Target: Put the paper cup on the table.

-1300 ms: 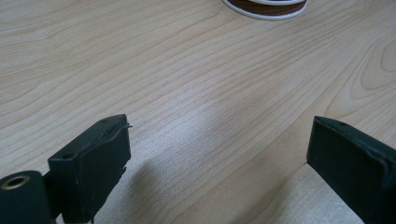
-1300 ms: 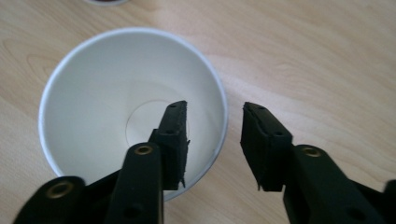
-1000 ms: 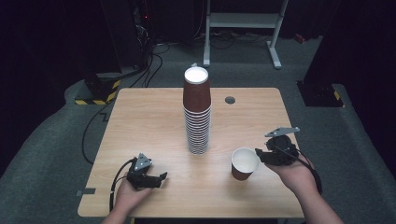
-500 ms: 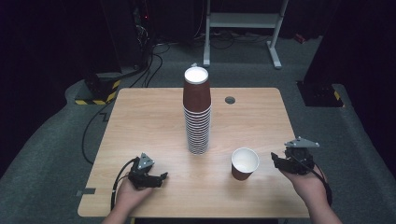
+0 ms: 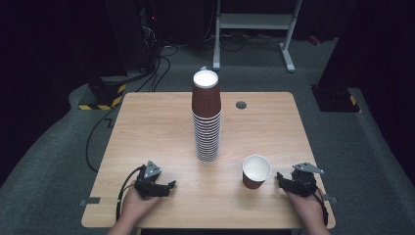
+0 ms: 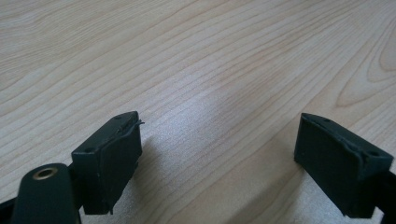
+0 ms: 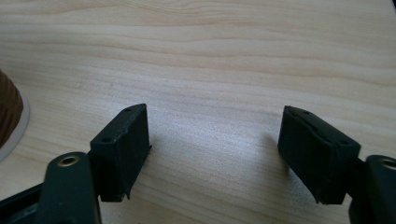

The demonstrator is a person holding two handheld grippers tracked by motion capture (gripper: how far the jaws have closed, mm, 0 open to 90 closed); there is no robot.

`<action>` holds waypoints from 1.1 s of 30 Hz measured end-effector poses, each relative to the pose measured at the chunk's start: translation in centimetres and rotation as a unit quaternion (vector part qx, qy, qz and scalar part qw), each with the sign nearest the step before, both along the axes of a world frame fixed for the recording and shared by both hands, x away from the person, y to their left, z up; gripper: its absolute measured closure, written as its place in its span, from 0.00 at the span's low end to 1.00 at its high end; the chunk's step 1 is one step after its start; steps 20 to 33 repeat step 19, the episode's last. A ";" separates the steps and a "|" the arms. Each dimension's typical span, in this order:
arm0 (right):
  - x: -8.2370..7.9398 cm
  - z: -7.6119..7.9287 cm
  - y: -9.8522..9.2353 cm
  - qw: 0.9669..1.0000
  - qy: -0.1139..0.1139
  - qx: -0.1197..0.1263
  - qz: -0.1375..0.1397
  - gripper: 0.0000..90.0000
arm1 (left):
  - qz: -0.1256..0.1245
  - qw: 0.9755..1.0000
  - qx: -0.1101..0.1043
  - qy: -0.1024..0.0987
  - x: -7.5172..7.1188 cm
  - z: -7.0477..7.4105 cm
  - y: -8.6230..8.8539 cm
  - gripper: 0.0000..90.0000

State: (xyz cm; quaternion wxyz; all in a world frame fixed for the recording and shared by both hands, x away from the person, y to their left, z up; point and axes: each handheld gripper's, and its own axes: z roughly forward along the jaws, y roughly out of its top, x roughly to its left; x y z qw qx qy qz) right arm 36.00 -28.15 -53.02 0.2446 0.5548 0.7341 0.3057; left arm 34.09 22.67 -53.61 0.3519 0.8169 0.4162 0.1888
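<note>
Release step, by the look of it: single brown paper cup with white inside [image 5: 256, 171] stands upright on the light wooden table [image 5: 156, 127], just right of and nearer the person than the tall stack of brown paper cups [image 5: 206, 120], apart from it. Right gripper [image 5: 283, 178] sits low at the table's near edge just right of the single cup, not touching it; its jaws have just been opening and stand apart with bare wood between them in the right gripper view [image 7: 212, 140], cup rim at that view's left edge [image 7: 11, 121]. Left gripper [image 5: 169, 185] rests left of the stack near the front edge, jaws apart on nothing [image 6: 219, 149], having just narrowed a little. Likely next: reach to the stack top, pinch one cup's rim without tipping the column, lift straight up.
</note>
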 end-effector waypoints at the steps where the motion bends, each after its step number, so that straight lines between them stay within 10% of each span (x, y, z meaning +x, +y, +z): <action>1: 0.1 0.0 -0.1 1.000 0.002 0.002 0.000 0.26 | 0.000 1.000 -0.002 0.000 0.0 0.0 0.0 0.17; 33: 0.1 0.0 0.4 1.000 -0.001 0.002 -0.001 0.30 | 0.016 1.000 -0.007 0.003 -0.1 -0.1 -0.1 0.17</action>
